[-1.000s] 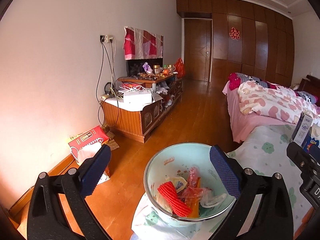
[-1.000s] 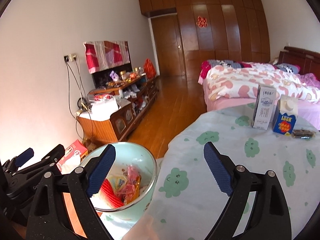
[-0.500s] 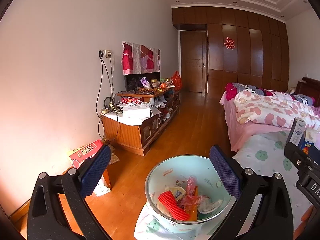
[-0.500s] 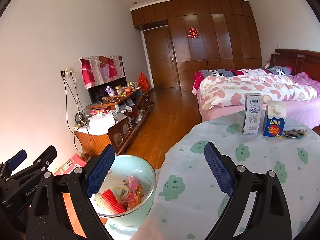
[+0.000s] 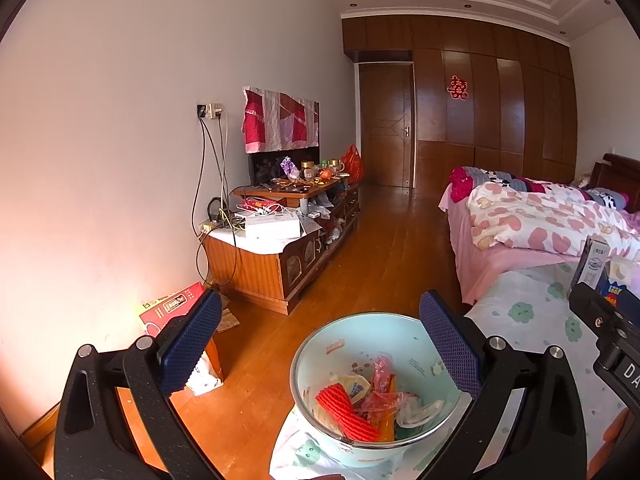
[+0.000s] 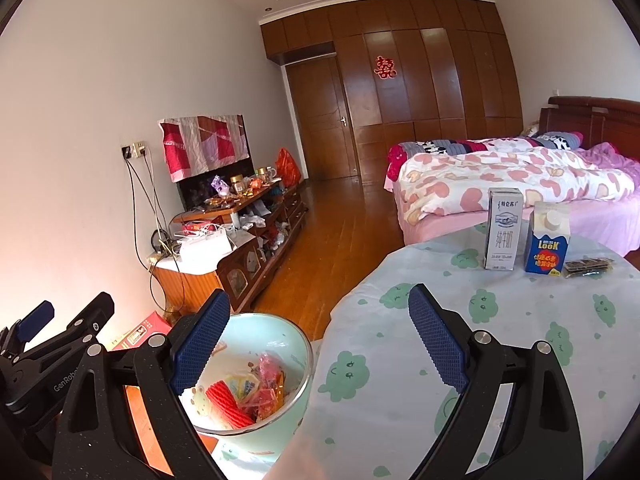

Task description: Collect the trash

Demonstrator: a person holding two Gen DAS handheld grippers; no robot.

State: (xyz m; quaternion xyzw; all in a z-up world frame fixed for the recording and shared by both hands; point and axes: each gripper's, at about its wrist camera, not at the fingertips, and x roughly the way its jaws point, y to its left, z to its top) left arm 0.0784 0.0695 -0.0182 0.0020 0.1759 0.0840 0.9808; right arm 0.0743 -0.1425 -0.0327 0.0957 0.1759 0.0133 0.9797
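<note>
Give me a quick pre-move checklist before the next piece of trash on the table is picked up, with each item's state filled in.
1. Right gripper free to grasp: ok, jaws wide open, nothing between them.
2. Left gripper free: ok, jaws open and empty.
3. Bowl ready to receive: ok, it sits upright at the table's edge with wrappers and a red foam sleeve inside and room left.
4. Trash left on the table: ok, white milk carton, blue carton and a dark flat packet sit at the far side.
5. Cartons standing: ok, both upright, side by side.
6. Cartons empty: cannot tell.
</note>
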